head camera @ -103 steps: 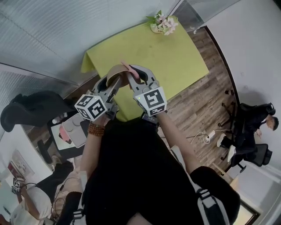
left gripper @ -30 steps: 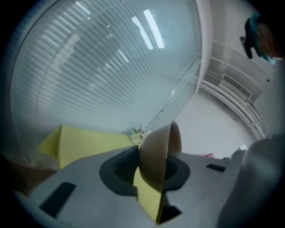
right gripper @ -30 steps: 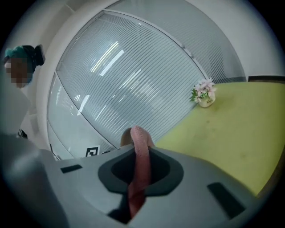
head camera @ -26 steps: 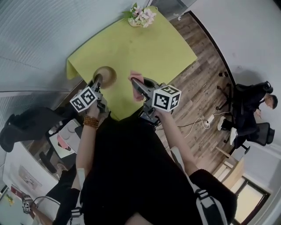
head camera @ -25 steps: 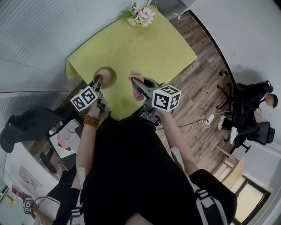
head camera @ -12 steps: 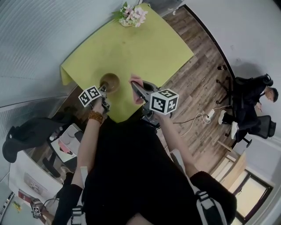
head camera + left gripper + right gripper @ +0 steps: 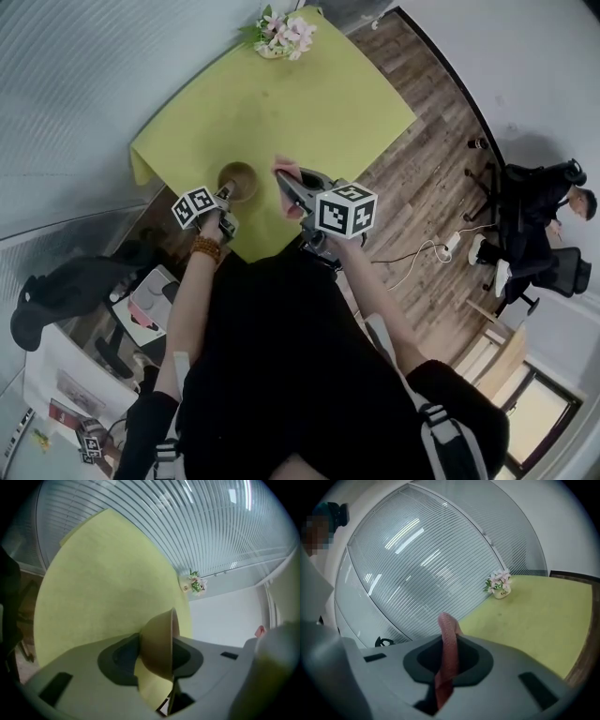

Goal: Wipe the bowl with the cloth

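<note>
A tan bowl stands upright on the yellow-green table, near its front left corner. My left gripper is at the bowl's near rim. In the left gripper view the bowl is edge-on between the jaws of the left gripper, which are opening, with a gap beside the left pad. To the bowl's right, my right gripper hovers over the table edge, shut on a pink cloth. The cloth sticks up in a narrow fold from between the jaws of the right gripper.
A small pot of flowers stands at the table's far corner. A seated person and a cable with a power strip are on the wood floor at the right. A black chair stands at the left.
Four seconds ago both grippers were together, the cloth against the raised bowl. Now they are apart and the bowl stands on the table. The left jaws have widened.
</note>
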A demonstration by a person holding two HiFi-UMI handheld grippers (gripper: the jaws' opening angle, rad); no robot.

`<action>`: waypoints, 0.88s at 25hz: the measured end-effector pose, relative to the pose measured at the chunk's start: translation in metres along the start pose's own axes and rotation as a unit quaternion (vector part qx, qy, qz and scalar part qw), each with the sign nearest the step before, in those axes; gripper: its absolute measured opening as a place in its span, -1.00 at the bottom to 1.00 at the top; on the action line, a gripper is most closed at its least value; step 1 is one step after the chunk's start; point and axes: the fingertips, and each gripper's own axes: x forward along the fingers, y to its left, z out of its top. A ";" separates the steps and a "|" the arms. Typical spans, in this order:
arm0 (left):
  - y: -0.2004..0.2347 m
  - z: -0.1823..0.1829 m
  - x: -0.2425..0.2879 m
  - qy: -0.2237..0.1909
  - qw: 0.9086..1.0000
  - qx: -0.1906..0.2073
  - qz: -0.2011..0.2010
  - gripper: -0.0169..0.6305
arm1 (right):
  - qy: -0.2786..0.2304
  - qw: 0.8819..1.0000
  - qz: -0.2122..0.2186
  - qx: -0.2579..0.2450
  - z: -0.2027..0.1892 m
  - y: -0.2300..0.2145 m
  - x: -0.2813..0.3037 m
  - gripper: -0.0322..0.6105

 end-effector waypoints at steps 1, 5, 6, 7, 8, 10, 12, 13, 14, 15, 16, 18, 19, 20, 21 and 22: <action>0.001 -0.001 0.000 0.002 1.000 -0.006 -0.007 -0.53 | 0.001 1.000 0.001 -0.001 0.001 0.000 0.001 -0.83; 0.000 -0.007 -0.008 0.016 0.999 -0.011 -0.032 -0.39 | 0.004 1.000 0.004 -0.004 0.004 0.003 0.004 -0.83; -0.002 -0.009 -0.011 0.023 0.999 -0.005 -0.036 -0.31 | 0.004 1.000 0.005 -0.004 0.005 0.004 0.005 -0.83; -0.003 -0.009 -0.014 0.031 0.999 0.011 -0.034 -0.21 | 0.004 1.000 0.006 -0.005 0.005 0.005 0.007 -0.83; -0.003 -0.010 -0.018 0.039 0.998 0.041 -0.024 -0.15 | 0.005 1.000 0.007 -0.006 0.005 0.006 0.009 -0.83; 0.002 -0.012 -0.024 0.063 0.990 0.126 0.018 -0.12 | 0.008 1.000 0.010 -0.008 0.003 0.009 0.011 -0.83; 0.008 -0.017 -0.030 0.095 0.972 0.205 0.059 -0.06 | 0.012 1.000 0.012 -0.011 -0.001 0.013 0.013 -0.83; 0.011 -0.018 -0.033 0.108 0.963 0.236 0.074 -0.03 | 0.014 1.000 0.013 -0.013 -0.002 0.015 0.014 -0.83; 0.014 -0.019 -0.036 0.117 0.955 0.261 0.085 -0.01 | 0.016 1.000 0.014 -0.015 -0.004 0.017 0.016 -0.83; 0.015 -0.017 -0.040 0.119 0.948 0.281 0.091 0.01 | 0.017 1.000 0.014 -0.018 -0.005 0.019 0.018 -0.83; 0.015 -0.013 -0.045 0.113 0.944 0.296 0.094 0.03 | 0.018 0.999 0.014 -0.024 -0.006 0.022 0.020 -0.83; 0.007 -0.001 -0.059 0.073 0.940 0.320 0.087 0.04 | 0.019 0.999 0.011 -0.045 -0.005 0.027 0.023 -0.83; -0.001 0.008 -0.070 0.043 0.938 0.334 0.081 0.04 | 0.019 0.998 0.009 -0.059 -0.004 0.030 0.024 -0.83; -0.012 0.017 -0.082 0.009 0.934 0.349 0.075 0.04 | 0.016 0.997 0.008 -0.074 -0.003 0.034 0.024 -0.83; -0.024 0.027 -0.095 -0.028 0.928 0.365 0.070 0.04 | 0.012 0.996 0.008 -0.088 -0.001 0.039 0.024 -0.83; -0.038 0.037 -0.109 -0.063 0.921 0.379 0.065 0.04 | 0.006 0.995 0.009 -0.099 0.002 0.043 0.025 -0.83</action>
